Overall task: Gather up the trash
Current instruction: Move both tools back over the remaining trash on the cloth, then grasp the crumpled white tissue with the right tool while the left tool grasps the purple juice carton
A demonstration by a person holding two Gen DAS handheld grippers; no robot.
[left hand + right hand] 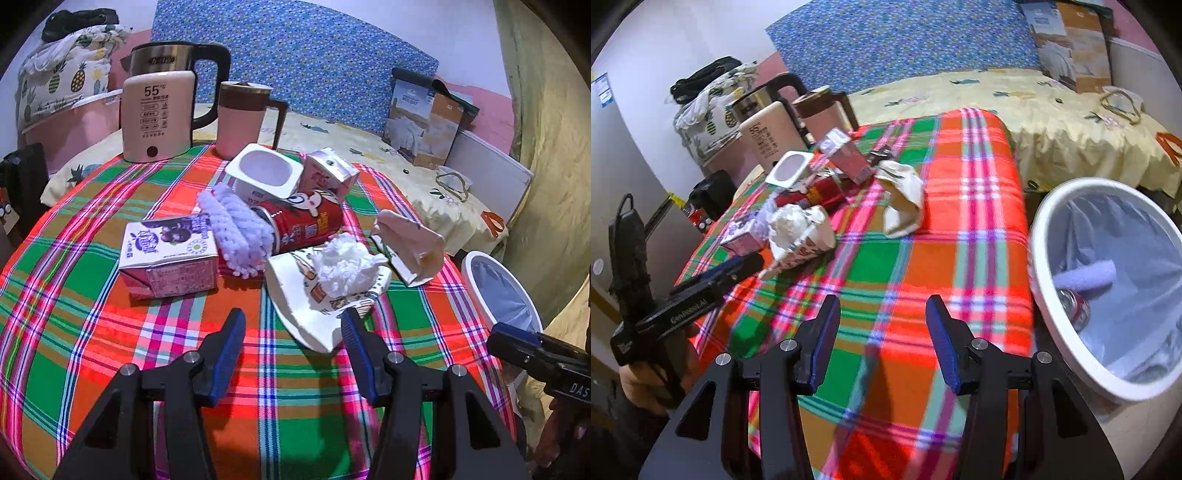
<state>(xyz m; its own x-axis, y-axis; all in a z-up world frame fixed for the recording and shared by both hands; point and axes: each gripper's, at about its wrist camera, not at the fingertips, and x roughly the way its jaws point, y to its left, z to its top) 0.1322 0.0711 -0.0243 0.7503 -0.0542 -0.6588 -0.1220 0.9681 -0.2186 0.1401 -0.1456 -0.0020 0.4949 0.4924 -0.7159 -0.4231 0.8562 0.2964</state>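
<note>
Trash lies on the plaid tablecloth [92,325]: a purple milk carton [168,254], a red can [306,221], a white yogurt cup [264,171], a pink carton [328,175], a crushed paper cup [314,306] with a white tissue wad [345,267], and a crumpled beige wrapper [413,245]. My left gripper [293,321] is open and empty, just in front of the paper cup. My right gripper [882,306] is open and empty over the table near the white bin [1045,280], which holds a purple roll [1086,277] and a bottle.
A kettle [159,110] and a pink mug [240,118] stand at the table's far side. A fuzzy lilac cloth [236,229] lies against the can. A bed [1052,122] with boxes is behind the table. The bin stands at the table's right edge.
</note>
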